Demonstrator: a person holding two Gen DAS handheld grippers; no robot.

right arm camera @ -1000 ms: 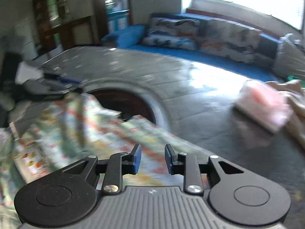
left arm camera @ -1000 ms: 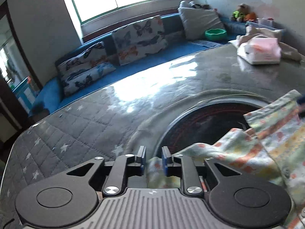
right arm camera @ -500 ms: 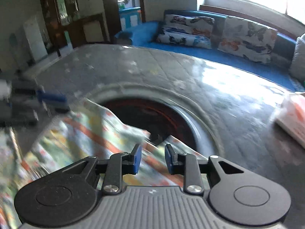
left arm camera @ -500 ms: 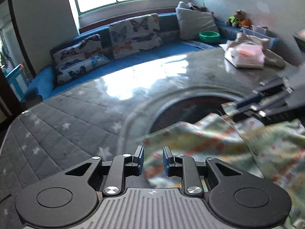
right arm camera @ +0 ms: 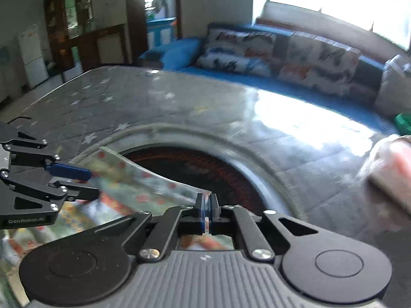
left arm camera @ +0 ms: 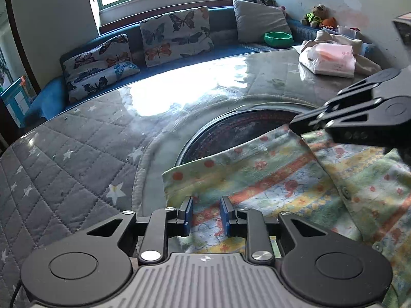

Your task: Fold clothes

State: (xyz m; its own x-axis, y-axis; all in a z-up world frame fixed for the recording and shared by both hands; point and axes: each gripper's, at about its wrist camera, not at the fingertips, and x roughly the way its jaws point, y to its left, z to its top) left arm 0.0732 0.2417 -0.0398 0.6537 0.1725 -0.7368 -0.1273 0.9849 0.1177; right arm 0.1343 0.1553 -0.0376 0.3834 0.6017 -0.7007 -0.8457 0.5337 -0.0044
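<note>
A pastel garment with orange stripes and dots lies spread over the near side of the table, its far hem across a dark round recess. My left gripper hovers low over the garment's left end; its jaws are opening, the cloth lies under them and the pads do not press on it. In the right wrist view the left gripper shows at the left over the garment. My right gripper is closing tight on the far hem, its blue pads together; it reaches the hem's far corner from the right.
A grey quilted cover with white stars tops the table. A pink tissue pack and beige clothes sit at the far right. Beyond the table stand a blue bench with butterfly cushions and a green bowl.
The garment has gone from bunched to spread flat. My right gripper swung to the far hem and shut there. The left gripper shifted along the cloth's left end.
</note>
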